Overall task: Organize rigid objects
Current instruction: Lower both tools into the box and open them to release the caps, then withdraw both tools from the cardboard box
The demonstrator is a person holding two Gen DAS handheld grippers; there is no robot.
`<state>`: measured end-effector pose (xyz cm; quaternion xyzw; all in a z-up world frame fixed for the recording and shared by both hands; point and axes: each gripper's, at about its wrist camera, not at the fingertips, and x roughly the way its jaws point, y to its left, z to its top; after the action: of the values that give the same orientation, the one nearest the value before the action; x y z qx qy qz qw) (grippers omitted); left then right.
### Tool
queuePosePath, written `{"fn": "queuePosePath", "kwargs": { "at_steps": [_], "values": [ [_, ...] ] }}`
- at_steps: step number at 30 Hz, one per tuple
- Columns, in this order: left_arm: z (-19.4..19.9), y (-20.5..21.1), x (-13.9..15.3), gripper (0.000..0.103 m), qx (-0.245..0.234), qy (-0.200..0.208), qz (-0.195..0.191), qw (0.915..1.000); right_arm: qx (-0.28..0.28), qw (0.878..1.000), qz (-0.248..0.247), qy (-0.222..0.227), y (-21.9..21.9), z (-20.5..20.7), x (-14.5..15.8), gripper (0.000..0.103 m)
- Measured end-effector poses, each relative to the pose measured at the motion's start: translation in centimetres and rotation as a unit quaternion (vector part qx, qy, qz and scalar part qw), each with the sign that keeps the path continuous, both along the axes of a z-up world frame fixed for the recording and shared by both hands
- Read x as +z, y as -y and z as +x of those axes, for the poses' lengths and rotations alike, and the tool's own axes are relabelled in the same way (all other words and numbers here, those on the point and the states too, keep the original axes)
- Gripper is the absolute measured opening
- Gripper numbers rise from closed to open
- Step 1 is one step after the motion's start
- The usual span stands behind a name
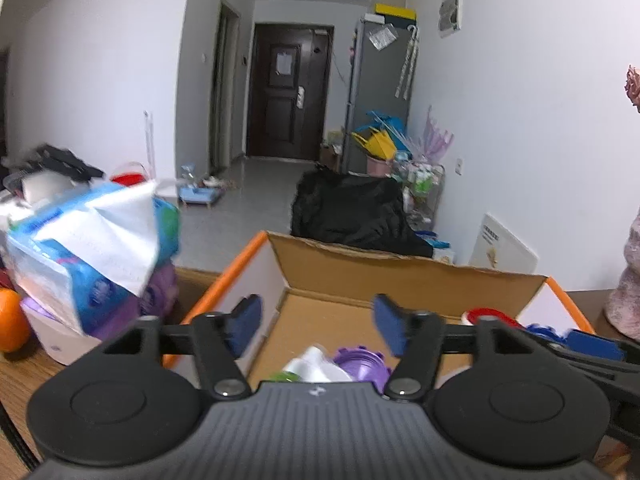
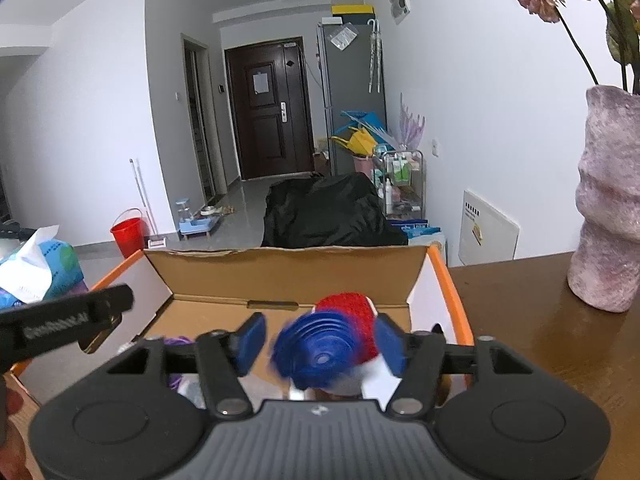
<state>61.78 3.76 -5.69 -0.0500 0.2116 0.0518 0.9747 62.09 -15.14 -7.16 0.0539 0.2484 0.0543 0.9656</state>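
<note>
Box opening: cardboard box [image 2: 288, 276] open on top, reachable from above.
Left side: tissue pack [image 1: 92, 240] crowds the tabletop [image 2: 520, 320].
Right side: vase [image 2: 608, 208] stands near.

Black ribbed left tongs [image 1: 316, 326] and right tongs [image 2: 318, 344], blue-padded fingers.

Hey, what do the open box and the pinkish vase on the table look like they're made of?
Box: corrugated cardboard, matte brown inside, judging by its ragged torn top edge; orange trim along the rims. Vase: probably ceramic or stone, with a rough, mottled mauve, unglazed-looking surface.
</note>
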Motion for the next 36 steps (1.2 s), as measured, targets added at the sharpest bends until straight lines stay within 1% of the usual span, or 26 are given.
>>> {"fn": "queuePosePath", "kwargs": {
  "at_steps": [1,2,3,4,5,6,9,14,19,26,33,36],
  "values": [
    [-0.2,-0.1,0.1,0.083,0.004,0.005,0.003,1.0,-0.003,1.0,0.002,0.0,0.2,-0.1,0.0,0.074],
    [-0.4,-0.3,0.2,0.086,0.008,0.011,0.004,0.9999,-0.007,1.0,0.004,0.003,0.4,-0.3,0.1,0.084],
    [-0.6,-0.4,0.3,0.092,0.01,0.013,0.003,0.9999,-0.011,1.0,0.005,0.007,0.5,-0.4,0.1,0.09],
    [-0.7,-0.6,0.3,0.1,0.011,0.015,0.0,0.9998,-0.014,1.0,0.006,0.011,0.7,-0.6,0.2,0.093],
    [-0.8,-0.8,0.4,0.103,0.011,0.017,-0.004,0.9998,-0.015,1.0,0.008,0.013,0.8,-0.8,0.2,0.098],
    [-0.9,-0.9,0.4,0.103,0.012,0.021,-0.007,0.9997,-0.018,1.0,0.009,0.017,0.9,-0.9,0.2,0.103],
    [-1.1,-1.2,0.6,0.103,0.014,0.026,-0.008,0.9995,-0.023,0.999,0.004,0.025,1.1,-1.2,0.2,0.103],
    [-1.3,-1.1,0.8,0.103,0.017,0.024,-0.008,0.9995,-0.019,0.999,0.004,0.029,1.4,-1.5,0.4,0.103],
    [-2.5,-1.2,1.4,0.103,0.015,0.029,-0.011,0.9994,-0.014,0.999,0.0,0.038,1.8,-2.6,1.1,0.103],
    [-5.7,-1.2,3.1,0.103,0.008,0.044,-0.007,0.999,-0.005,0.999,-0.011,0.049,2.9,-5.1,2.4,0.103],
    [-9.6,-0.5,4.0,0.103,-0.008,0.055,0.007,0.9985,0.016,0.997,-0.023,0.066,4.0,-8.7,3.7,0.103],
    [-11.5,-0.2,4.3,0.103,-0.014,0.055,0.01,0.9983,0.035,0.997,-0.02,0.064,4.5,-10.4,4.3,0.103]
  ]
}}
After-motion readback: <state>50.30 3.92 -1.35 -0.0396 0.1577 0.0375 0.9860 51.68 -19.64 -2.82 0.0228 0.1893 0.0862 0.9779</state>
